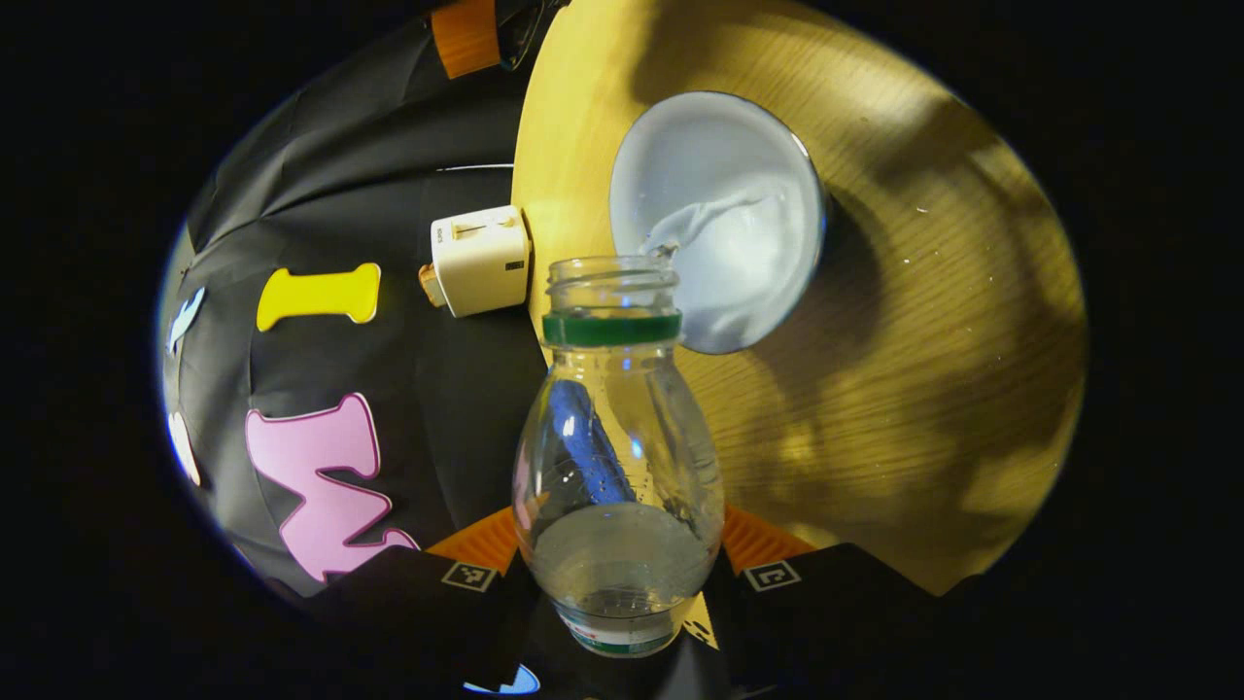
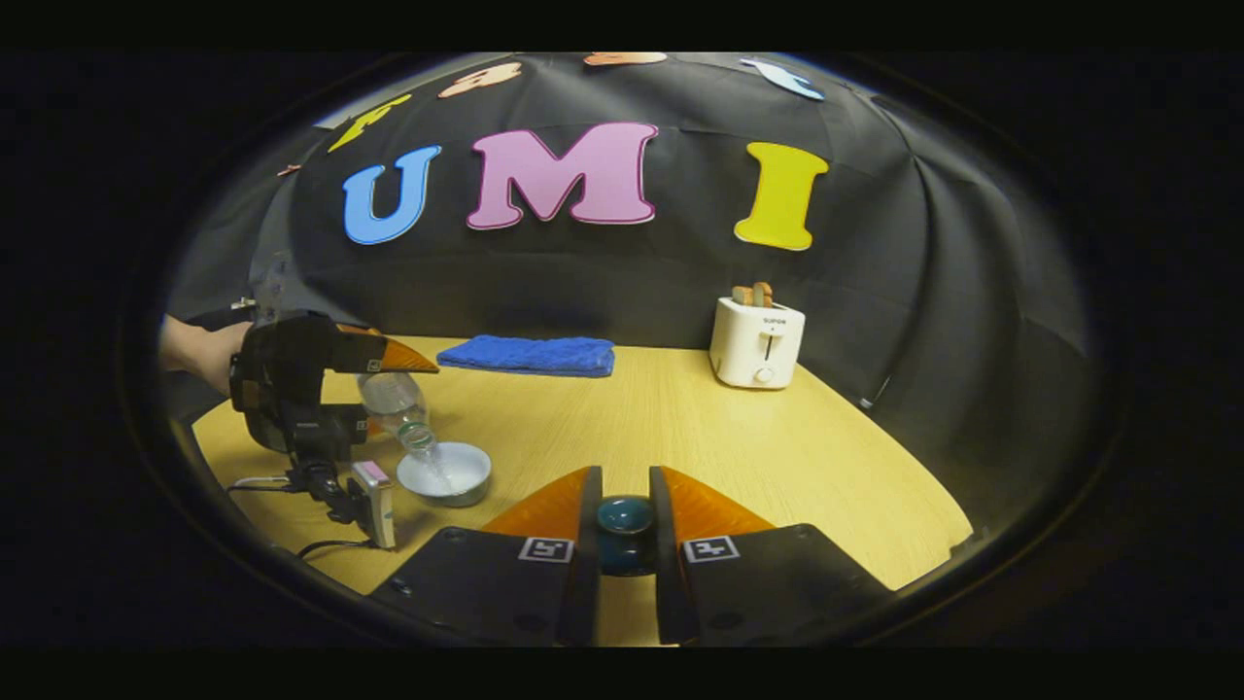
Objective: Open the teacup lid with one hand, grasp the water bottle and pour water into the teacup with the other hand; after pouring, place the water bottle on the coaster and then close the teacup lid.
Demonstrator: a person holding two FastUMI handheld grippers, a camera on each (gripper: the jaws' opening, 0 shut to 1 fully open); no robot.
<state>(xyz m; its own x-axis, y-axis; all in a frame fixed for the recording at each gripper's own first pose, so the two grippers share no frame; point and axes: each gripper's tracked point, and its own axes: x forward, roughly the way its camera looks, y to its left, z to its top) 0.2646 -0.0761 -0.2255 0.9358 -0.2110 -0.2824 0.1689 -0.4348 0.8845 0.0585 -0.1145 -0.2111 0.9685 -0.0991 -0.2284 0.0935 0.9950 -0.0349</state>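
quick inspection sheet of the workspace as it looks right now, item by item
surface: wooden table, a few water drops near the teacup.
job's things: water bottle tipped, uncapped, mouth over the open teacup, water running in; teacup lid held away from the cup; coaster: nothing seen.
clutter: folded blue towel at the back; white toaster with bread in its slots.
grippers: left gripper clamped on the bottle; right gripper closed on the lid's knob.
cables: thin cables on the table under the left gripper.
surroundings: black cloth wall; a hand on the left gripper.
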